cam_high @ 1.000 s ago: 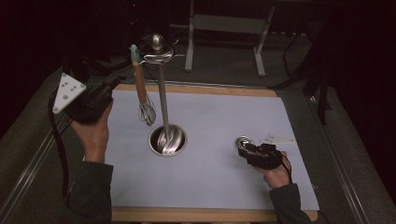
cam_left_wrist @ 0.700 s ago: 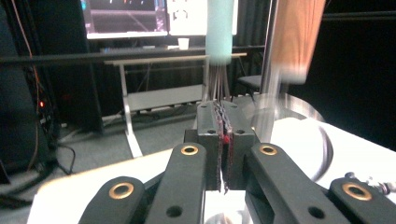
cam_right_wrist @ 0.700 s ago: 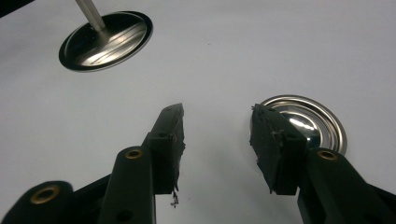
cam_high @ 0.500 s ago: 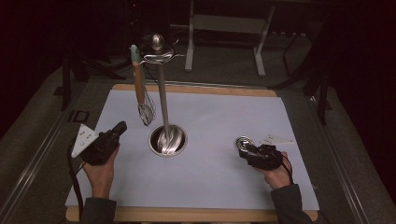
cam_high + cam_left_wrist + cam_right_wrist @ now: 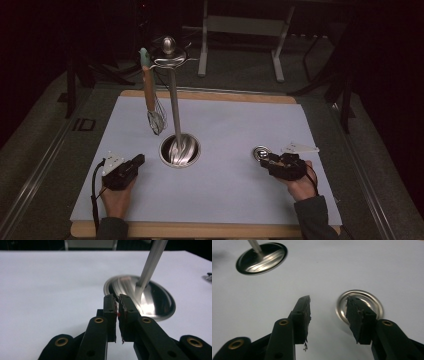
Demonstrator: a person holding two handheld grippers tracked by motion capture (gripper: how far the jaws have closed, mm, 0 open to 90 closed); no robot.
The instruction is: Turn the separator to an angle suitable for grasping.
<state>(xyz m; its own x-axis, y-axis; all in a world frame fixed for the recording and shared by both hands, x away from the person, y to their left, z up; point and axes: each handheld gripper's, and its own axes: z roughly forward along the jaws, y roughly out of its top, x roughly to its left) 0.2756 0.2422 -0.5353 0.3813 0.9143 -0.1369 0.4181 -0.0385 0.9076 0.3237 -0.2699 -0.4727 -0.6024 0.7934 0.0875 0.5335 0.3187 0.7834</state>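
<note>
Left gripper [image 5: 117, 312] barely parted after opening slightly, empty; right gripper [image 5: 328, 315] wide apart, empty, beside small metal disc [image 5: 359, 306].

The left gripper [image 5: 117, 306] is hovering low over the white table sheet [image 5: 50, 285], its black jaws parted by a narrow slit (nothing between them), having just been opening; the round shiny steel stand base [image 5: 155, 302] is sitting just beyond, right.
</note>
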